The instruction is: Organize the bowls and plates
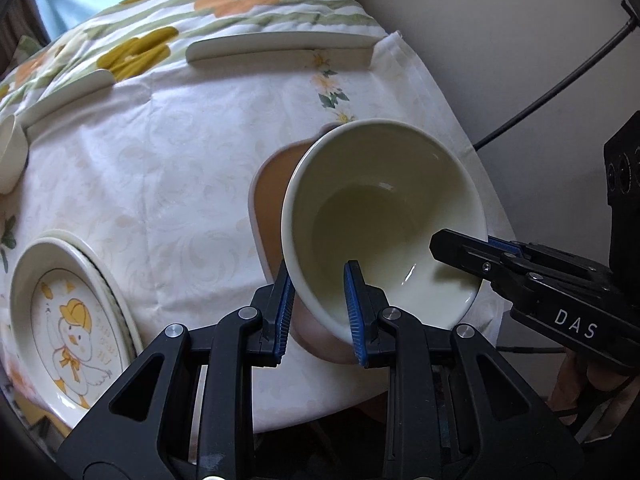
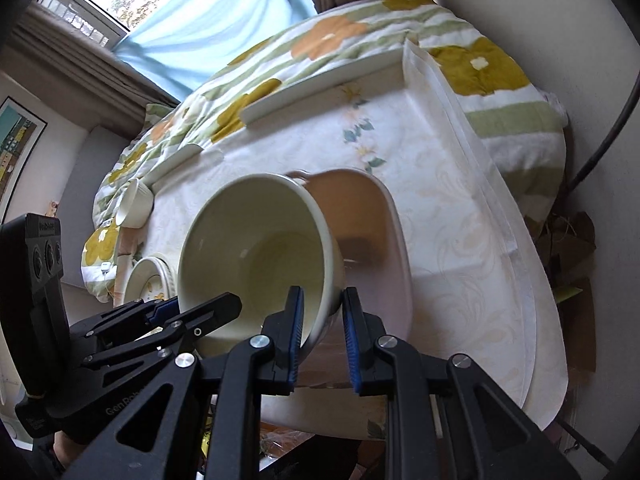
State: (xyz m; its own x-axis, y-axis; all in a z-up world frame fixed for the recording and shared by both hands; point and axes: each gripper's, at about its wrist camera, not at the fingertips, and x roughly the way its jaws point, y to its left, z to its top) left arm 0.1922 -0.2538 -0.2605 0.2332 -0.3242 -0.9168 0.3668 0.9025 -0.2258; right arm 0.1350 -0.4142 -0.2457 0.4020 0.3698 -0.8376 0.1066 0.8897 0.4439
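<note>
A large cream bowl (image 1: 380, 208) (image 2: 256, 248) hangs tilted over a tan basin (image 1: 272, 184) (image 2: 360, 216) on the white tablecloth. My left gripper (image 1: 318, 312) is shut on the bowl's near rim, one blue pad inside the wall and one outside. My right gripper (image 2: 322, 336) is shut on the opposite side of the rim in the same way. Each gripper shows in the other's view: the right gripper (image 1: 480, 256) at the bowl's right edge, the left gripper (image 2: 192, 312) at its left edge. The bowl is empty inside.
A duck-patterned plate (image 1: 68, 320) tops a short stack of plates (image 2: 148, 276) at the table's near left. A small cream bowl (image 1: 10, 152) (image 2: 136, 204) sits further back on the left. Two flat white plates (image 1: 280, 46) (image 1: 68, 92) lie along the far edge. A wall stands close on the right.
</note>
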